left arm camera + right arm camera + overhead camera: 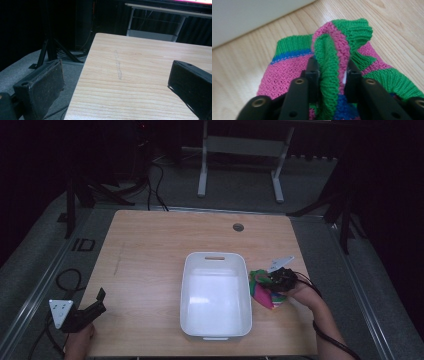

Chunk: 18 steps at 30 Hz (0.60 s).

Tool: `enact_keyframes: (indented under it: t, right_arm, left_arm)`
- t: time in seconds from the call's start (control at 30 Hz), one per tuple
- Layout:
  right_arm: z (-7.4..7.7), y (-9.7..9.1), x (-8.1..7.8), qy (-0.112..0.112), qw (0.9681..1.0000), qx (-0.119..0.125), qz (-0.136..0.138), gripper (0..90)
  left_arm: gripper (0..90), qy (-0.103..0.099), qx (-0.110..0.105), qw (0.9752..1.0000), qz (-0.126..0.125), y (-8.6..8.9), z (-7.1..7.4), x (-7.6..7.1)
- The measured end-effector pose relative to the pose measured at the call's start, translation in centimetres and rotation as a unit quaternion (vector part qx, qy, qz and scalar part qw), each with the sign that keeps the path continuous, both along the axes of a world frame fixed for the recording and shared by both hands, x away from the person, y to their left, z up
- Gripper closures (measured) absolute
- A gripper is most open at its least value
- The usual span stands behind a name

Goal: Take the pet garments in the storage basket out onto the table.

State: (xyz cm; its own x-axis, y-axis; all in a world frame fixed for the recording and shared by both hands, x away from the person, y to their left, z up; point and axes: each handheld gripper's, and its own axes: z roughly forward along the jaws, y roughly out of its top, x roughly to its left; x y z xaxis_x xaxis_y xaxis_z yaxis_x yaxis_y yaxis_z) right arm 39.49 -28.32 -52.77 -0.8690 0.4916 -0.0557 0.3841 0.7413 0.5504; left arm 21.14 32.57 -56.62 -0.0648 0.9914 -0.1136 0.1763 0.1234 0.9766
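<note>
A knitted garment (262, 292) in pink, green and blue lies bunched on the wooden table (150, 245), just right of a white plastic bin (216, 336). My right gripper (280, 279) sits on top of it. In the right gripper view a raised green and pink fold (332, 50) of the garment (284, 75) fills the narrow gap between the two black jaws of that gripper (330, 65). My left gripper (101, 301) rests at the table's front left corner. Its jaws stand wide apart over bare wood (140, 75) with nothing between them (115, 77).
The bin has nothing in it and stands at the table's front centre. A round cable hole (238, 227) sits near the far edge. Beyond the table are a white desk frame (202, 170), dark stand legs and cables on a grey floor.
</note>
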Motion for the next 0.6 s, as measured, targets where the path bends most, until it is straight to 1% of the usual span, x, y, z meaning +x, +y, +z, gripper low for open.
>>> enact_keyframes:
  t: [0.03,0.07,0.13,0.17,0.2,0.27,0.33,0.37,0.4,0.47,0.53,0.6]
  right_arm:
    - [0.5,-0.1,-0.2,-0.006,1.0,0.001,0.002,59.8]
    - [0.9,-0.2,-0.3,-0.007,0.9999,0.006,0.004,55.9]
    - [1.5,-0.3,-0.6,-0.014,0.9998,0.008,0.009,49.6]
    - [1.5,-0.3,-0.6,-0.014,0.9998,0.008,0.009,49.6]
    - [1.9,-0.4,-0.7,-0.02,0.9997,0.007,0.01,48.8]
    - [2.7,-0.7,-0.9,-0.026,0.9995,0.012,0.009,42.7]
    - [3.3,-0.9,-1.0,-0.031,0.9994,0.015,0.003,40.8]
    - [3.6,-1.0,-1.1,-0.034,0.9992,0.018,0.003,37.5]
    - [3.8,-1.2,-1.2,-0.034,0.9992,0.022,0.004,35.2]
    - [4.2,-1.4,-1.5,-0.037,0.9989,0.028,0.003,34.4]
    - [4.5,-1.7,-1.6,-0.033,0.9986,0.04,0.004,27.7]
    - [4.7,-1.9,-1.8,-0.031,0.9982,0.051,-0.001,23.8]
  left_arm:
    - [0.9,-0.001,-0.001,1.0,0.0,0.0,0.0,0.0]
    - [0.9,0.0,0.0,1.0,0.0,0.0,0.0,0.0]
    - [0.9,0.0,0.0,1.0,0.0,0.0,0.0,0.0]
    - [0.9,0.0,0.0,1.0,0.0,0.0,0.0,0.0]
    - [0.9,0.0,0.0,1.0,0.0,0.0,0.0,0.0]
    - [0.9,0.0,0.0,1.0,0.001,0.0,0.0,0.0]
    - [0.9,0.0,0.0,1.0,0.001,0.0,0.0,0.0]
    - [0.9,0.0,0.0,1.0,0.001,0.0,0.0,0.0]
    - [0.9,0.0,0.0,1.0,0.001,0.0,0.0,0.0]
    - [0.9,0.0,0.0,1.0,0.0,0.0,0.0,0.0]
    - [0.9,0.0,0.0,1.0,0.001,0.0,0.0,0.0]
    - [0.9,0.0,0.0,1.0,0.001,0.0,0.0,0.0]
